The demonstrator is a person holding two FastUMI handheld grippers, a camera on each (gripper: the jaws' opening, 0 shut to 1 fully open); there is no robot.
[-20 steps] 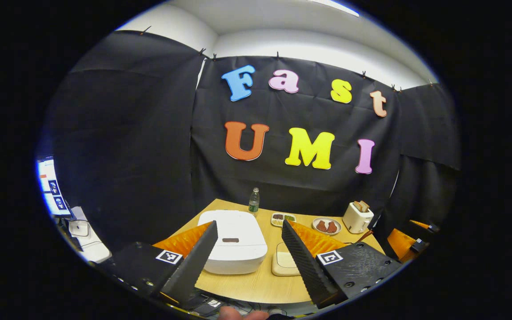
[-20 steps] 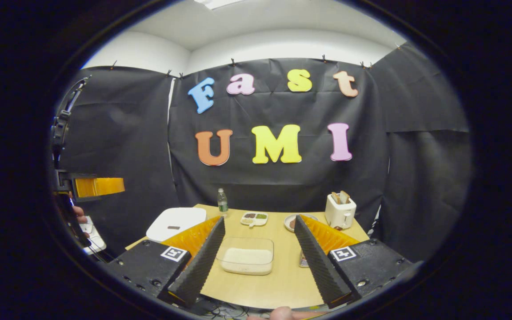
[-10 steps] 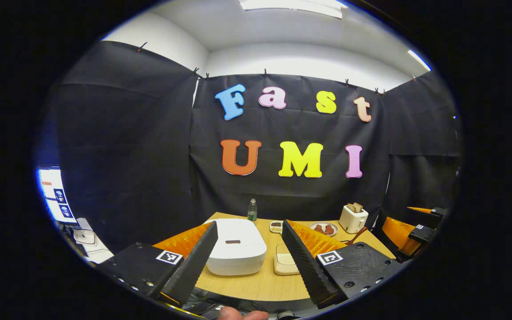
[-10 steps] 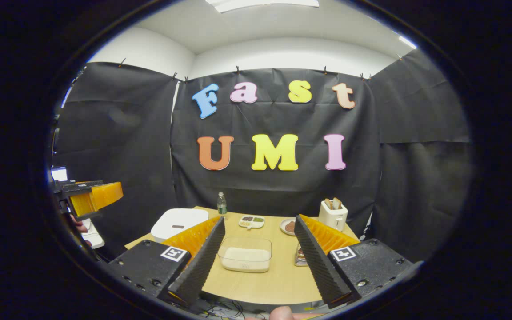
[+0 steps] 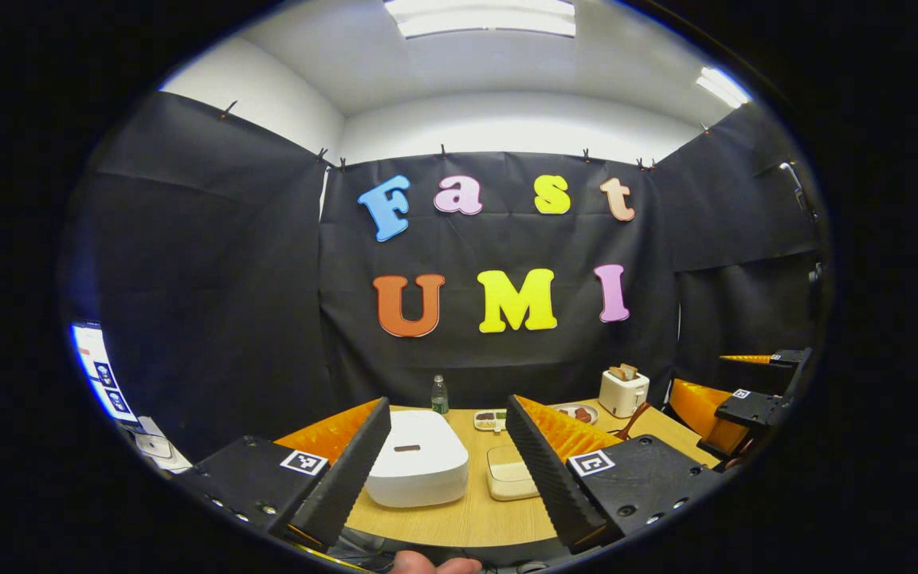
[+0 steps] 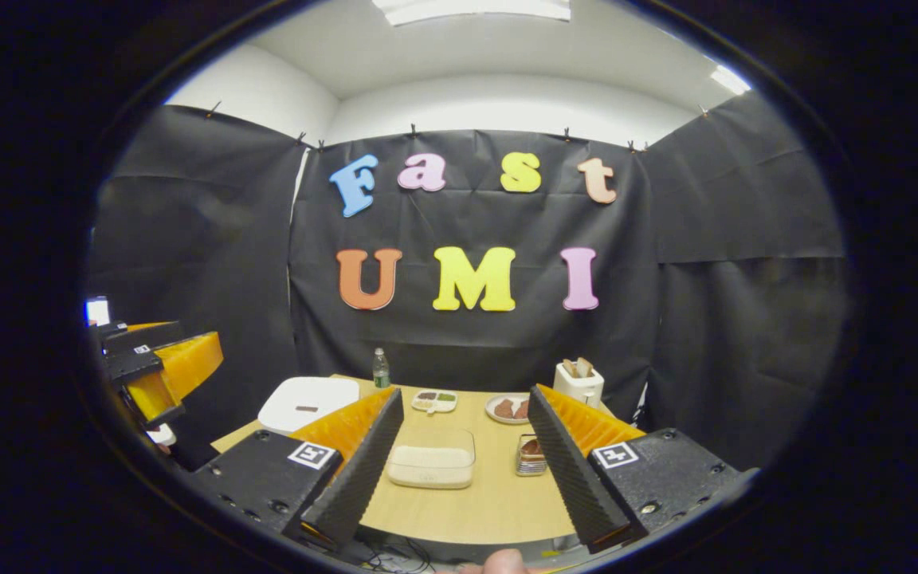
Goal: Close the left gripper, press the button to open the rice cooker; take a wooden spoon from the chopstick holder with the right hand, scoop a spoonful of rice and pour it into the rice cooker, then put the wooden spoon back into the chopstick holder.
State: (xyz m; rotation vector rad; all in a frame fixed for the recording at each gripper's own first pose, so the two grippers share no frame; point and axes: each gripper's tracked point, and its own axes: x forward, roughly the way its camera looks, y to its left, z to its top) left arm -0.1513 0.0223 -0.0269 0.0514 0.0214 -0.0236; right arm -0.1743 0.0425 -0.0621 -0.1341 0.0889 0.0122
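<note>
You hold the left gripper (image 5: 445, 466) with fingers spread wide, the one white rice cooker (image 5: 415, 469) framed between them, lid down, likely lined up for pressing. Your right gripper (image 6: 460, 458), equally wide and empty, frames one rice container (image 6: 431, 467); the chopstick holder (image 6: 531, 456) sits against its right finger.

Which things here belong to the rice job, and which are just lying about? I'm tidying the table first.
For the job:
rice cooker, lid shut
tub of rice
wooden spoon
holder
left gripper, open
right gripper, open

Lying about:
water bottle
toaster with bread
plate of food
divided dish
</note>
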